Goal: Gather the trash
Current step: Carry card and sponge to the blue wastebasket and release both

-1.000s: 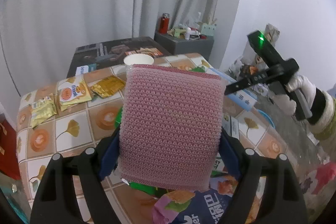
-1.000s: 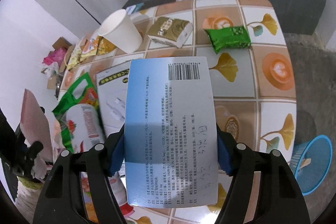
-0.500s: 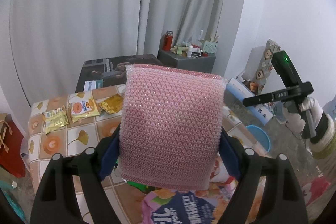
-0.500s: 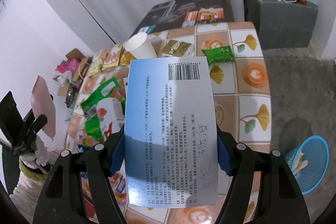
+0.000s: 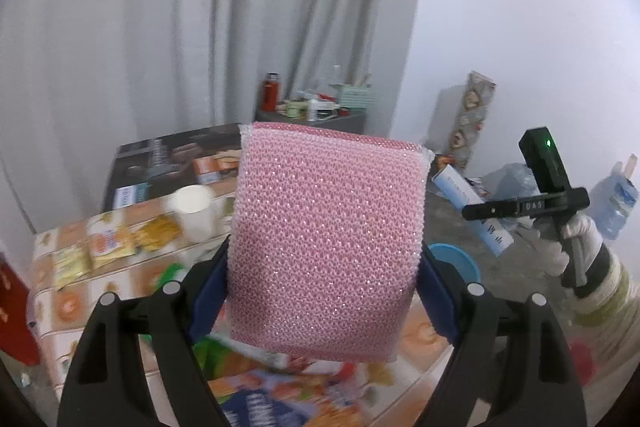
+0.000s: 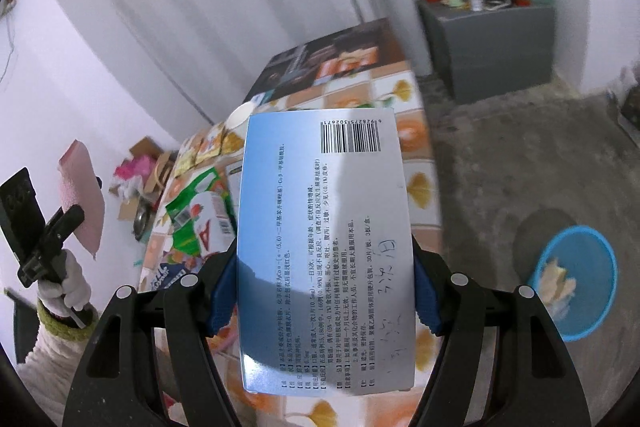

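Medicine box (image 6: 324,251) stands upright, long axis up, barcode topmost, clamped in your right gripper (image 6: 324,291) above the table edge (image 6: 428,187); your left gripper (image 5: 324,291) clenches a pink sponge (image 5: 328,243); blue basket (image 6: 576,279) sits on open floor.

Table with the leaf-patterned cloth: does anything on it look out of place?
Yes. The tiled leaf-pattern table is strewn with wrappers: yellow snack packets, a green and white torn carton lying flat. The white paper cup stands upright. Nothing looks spilled.
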Motion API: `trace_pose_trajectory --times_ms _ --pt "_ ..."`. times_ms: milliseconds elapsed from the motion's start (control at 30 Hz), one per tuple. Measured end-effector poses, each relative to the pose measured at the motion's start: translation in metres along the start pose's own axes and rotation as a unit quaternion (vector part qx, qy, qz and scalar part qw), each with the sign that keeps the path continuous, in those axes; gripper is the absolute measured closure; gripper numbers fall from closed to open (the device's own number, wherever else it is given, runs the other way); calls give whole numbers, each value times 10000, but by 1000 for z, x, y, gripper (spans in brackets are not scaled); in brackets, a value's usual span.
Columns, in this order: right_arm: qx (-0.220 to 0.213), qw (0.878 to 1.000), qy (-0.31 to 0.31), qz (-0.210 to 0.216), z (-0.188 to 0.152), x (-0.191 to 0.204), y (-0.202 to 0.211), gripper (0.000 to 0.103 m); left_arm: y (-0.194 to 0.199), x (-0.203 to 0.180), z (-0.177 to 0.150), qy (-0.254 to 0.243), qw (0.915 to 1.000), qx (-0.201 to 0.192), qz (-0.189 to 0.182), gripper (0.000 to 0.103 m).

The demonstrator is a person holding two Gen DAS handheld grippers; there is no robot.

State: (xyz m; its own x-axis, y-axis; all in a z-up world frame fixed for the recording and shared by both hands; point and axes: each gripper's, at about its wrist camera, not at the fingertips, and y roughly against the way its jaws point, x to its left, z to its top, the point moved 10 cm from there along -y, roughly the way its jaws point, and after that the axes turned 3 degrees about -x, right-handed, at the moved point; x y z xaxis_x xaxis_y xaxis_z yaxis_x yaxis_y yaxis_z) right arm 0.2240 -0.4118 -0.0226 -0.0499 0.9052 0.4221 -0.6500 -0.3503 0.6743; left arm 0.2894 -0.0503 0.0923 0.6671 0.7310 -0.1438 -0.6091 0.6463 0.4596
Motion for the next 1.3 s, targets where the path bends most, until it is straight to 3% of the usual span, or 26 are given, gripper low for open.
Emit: trace_pose_trajectory --times_ms 267,500,667,933,1200,1300 --pt "-298 9944 -859 -538 -27 -98 55 36 -74 -101 17 -144 9957 209 -891 22" --pt "-550 9758 -1880 -973 -59 -192 82 36 -170 -208 2 -279 9797 909 -1766 22" --pt "-558 9557 -2666 -1113 -82 -259 75 36 -246 -282 -24 -330 9651 1519 -2108 22" --pt "-562 9128 -3900 -1075 -112 -358 39 36 -359 -361 -76 -271 9470 2359 -2165 21" --pt "-734 8703 -4658 -1419 -122 -440 -5 28 -459 -396 -119 104 9404 2882 -1805 18" --pt "-801 8614 -4761 -1579 -131 -460 -8 26 -479 -404 -129 197 9403 2930 -1721 16"
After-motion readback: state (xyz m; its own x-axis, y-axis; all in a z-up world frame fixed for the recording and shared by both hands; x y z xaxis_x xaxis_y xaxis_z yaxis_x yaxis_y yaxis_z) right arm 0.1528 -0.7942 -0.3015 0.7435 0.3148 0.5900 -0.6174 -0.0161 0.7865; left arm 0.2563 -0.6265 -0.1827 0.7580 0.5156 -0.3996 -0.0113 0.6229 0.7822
